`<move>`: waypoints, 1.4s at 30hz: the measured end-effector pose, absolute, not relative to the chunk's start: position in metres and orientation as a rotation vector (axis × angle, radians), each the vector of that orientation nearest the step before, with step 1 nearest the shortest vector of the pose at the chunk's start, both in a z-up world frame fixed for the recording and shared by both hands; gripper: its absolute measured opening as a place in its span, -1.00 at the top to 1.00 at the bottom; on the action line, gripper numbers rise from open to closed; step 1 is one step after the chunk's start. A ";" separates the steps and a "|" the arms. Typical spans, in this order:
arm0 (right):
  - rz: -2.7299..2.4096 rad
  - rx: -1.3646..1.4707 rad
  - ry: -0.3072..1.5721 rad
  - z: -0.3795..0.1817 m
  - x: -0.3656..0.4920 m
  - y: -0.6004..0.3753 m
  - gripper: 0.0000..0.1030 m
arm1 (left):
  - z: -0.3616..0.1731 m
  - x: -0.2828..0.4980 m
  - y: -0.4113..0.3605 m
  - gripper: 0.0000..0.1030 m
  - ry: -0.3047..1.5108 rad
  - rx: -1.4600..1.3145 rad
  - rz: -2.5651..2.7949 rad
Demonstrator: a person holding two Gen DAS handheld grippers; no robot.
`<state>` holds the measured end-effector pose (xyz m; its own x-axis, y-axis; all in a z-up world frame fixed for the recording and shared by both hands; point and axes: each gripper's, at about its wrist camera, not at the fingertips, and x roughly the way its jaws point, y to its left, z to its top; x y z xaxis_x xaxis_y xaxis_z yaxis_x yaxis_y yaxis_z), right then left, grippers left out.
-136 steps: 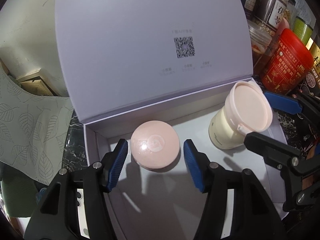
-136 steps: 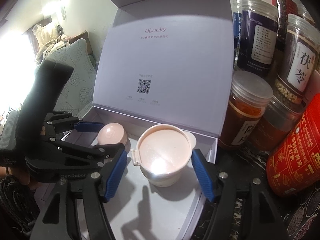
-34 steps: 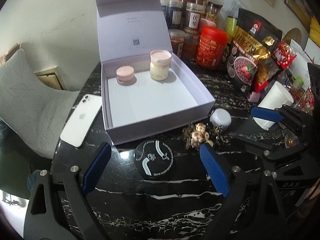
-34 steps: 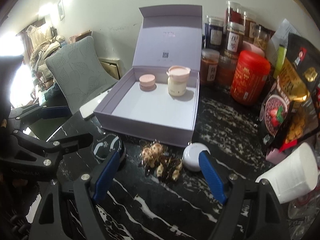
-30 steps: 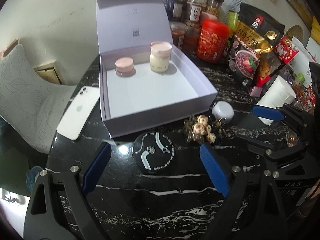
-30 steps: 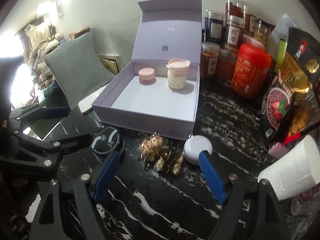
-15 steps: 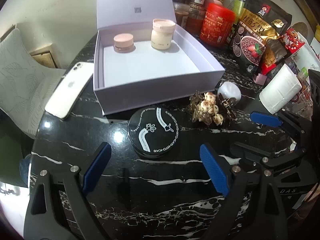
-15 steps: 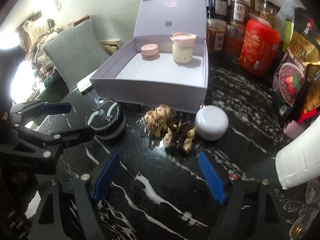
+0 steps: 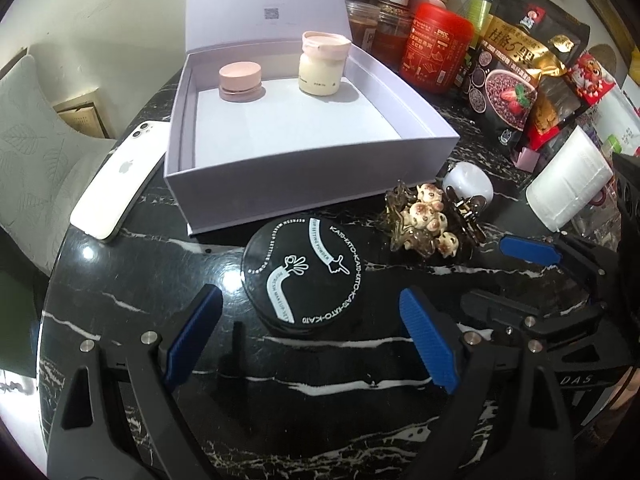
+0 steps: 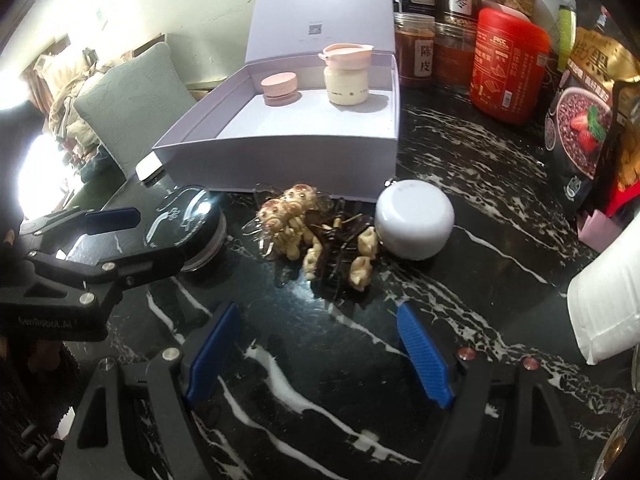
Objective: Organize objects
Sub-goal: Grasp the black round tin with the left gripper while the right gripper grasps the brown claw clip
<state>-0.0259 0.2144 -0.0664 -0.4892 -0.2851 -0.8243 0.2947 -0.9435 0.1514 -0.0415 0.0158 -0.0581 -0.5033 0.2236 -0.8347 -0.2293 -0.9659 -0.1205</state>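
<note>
An open lilac box [image 9: 280, 196] [image 10: 280, 152] stands on the black marble table, holding a pink-lidded jar [image 9: 240, 82] [image 10: 280, 88] and a cream jar [image 9: 322, 64] [image 10: 346, 76] at its back. A round black powder tin [image 9: 306, 276] [image 10: 188, 228] lies in front of the box. My left gripper [image 9: 308, 336] is open, its blue pads just short of the tin on either side. Beside the tin lie hair claws [image 9: 428, 220] [image 10: 316, 236] and a small white round case [image 9: 468, 184] [image 10: 414, 218]. My right gripper [image 10: 316, 352] is open and empty, a little short of the hair claws.
A white phone [image 9: 120, 180] lies left of the box. Jars, a red canister [image 9: 436, 50] [image 10: 506, 66] and snack bags [image 9: 520, 72] crowd the back right. A white paper roll [image 9: 568, 184] [image 10: 604, 304] lies at the right. A grey chair [image 10: 120, 100] stands beyond the table's left edge.
Both grippers left the two jars in the box and pulled back. They have since come down and forward, the left toward the black tin, the right toward the hair claws.
</note>
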 end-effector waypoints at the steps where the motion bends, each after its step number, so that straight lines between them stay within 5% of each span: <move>1: -2.457 1.354 0.008 -0.067 -0.027 0.216 -0.60 | -0.060 -0.043 0.017 -0.75 0.015 -1.403 2.516; 6: -2.463 1.345 -0.034 -0.072 -0.032 0.220 -0.58 | -0.065 -0.049 0.019 -0.68 0.014 -1.412 2.508; 14: -2.453 1.352 -0.053 -0.077 -0.044 0.219 -0.24 | -0.068 -0.057 0.018 -0.50 0.009 -1.418 2.510; 22: -2.464 1.344 -0.048 -0.079 -0.053 0.214 -0.19 | -0.073 -0.058 0.016 -0.33 0.011 -1.425 2.507; 27: -2.476 1.343 -0.039 -0.079 -0.053 0.215 0.18 | -0.072 -0.057 0.015 -0.33 0.008 -1.431 2.509; 42: -2.431 1.342 0.022 -0.078 -0.019 0.210 0.19 | -0.071 -0.024 0.010 -0.33 0.041 -1.439 2.474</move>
<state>-0.0191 0.2097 -0.0781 -0.4822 -0.3050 -0.8212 0.3199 -0.9340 0.1590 -0.0242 0.0096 -0.0715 -0.4657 0.2246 -0.8560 -0.2525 -0.9608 -0.1147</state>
